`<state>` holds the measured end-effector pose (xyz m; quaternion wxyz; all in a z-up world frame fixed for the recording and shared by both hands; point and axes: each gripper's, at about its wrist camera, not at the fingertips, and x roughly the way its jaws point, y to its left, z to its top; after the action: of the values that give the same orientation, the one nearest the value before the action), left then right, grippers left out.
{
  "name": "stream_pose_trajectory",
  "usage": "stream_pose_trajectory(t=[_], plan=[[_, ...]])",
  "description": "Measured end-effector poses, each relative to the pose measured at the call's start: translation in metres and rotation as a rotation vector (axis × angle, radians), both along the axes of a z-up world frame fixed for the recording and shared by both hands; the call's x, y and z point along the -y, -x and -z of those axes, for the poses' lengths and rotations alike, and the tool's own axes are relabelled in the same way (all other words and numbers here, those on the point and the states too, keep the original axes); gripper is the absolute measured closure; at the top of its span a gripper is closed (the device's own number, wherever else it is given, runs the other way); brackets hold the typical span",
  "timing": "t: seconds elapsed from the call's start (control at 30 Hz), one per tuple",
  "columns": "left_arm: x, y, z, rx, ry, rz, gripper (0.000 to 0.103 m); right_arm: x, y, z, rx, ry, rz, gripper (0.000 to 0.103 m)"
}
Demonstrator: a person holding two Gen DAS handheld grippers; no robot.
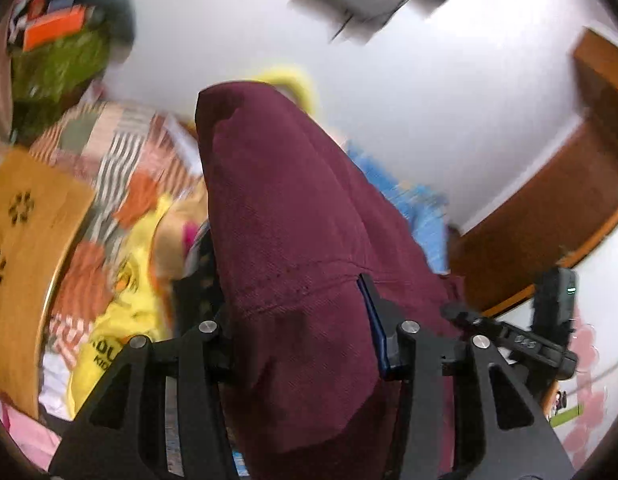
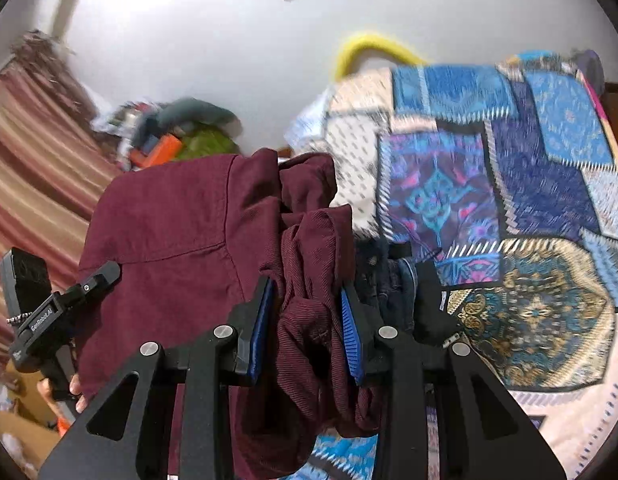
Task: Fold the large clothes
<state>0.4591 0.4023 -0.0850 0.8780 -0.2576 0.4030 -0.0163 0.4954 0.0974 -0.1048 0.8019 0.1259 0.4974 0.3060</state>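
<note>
A maroon garment (image 1: 293, 208) hangs lifted between both grippers. In the left wrist view it drapes over my left gripper (image 1: 293, 308); the right blue pad (image 1: 373, 320) presses its side and the cloth hides the left finger. My right gripper (image 2: 307, 316) is shut on a bunched fold of the same maroon garment (image 2: 181, 224), with both blue pads (image 2: 262, 320) against the cloth. The left gripper (image 2: 57, 312) shows at the left of the right wrist view, with a person's fingers below it. The right gripper (image 1: 549, 320) shows at the right edge of the left wrist view.
A blue patchwork bedspread (image 2: 509, 184) covers the bed on the right. Dark jeans (image 2: 393, 284) lie just behind my right fingers. A yellow garment (image 1: 121, 312) and other clothes lie at the left. A wooden headboard (image 1: 549, 208), a striped curtain (image 2: 37, 160) and a heap of clutter (image 2: 169, 144) stand around.
</note>
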Motion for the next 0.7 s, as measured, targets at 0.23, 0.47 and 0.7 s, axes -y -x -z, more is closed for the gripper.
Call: stream_pose_trajectory(t=[0.23,0.47,0.7], plan=[[-0.025,-0.014,0.056,-0.055,0.009,-0.025,0.039,0.002,-0.019,0.044,-0.047,0.027,-0.009,0.058],[0.001,0.014,0.016,-0.08,-0.2,-0.114,0.037,0.026,0.011,0.005,-0.029,0.047,0.036,0.052],[0.066,0.085,-0.052,0.058,-0.528,-0.106,0.037,0.043,0.082,-0.063,0.213,0.079,-0.016,0.052]])
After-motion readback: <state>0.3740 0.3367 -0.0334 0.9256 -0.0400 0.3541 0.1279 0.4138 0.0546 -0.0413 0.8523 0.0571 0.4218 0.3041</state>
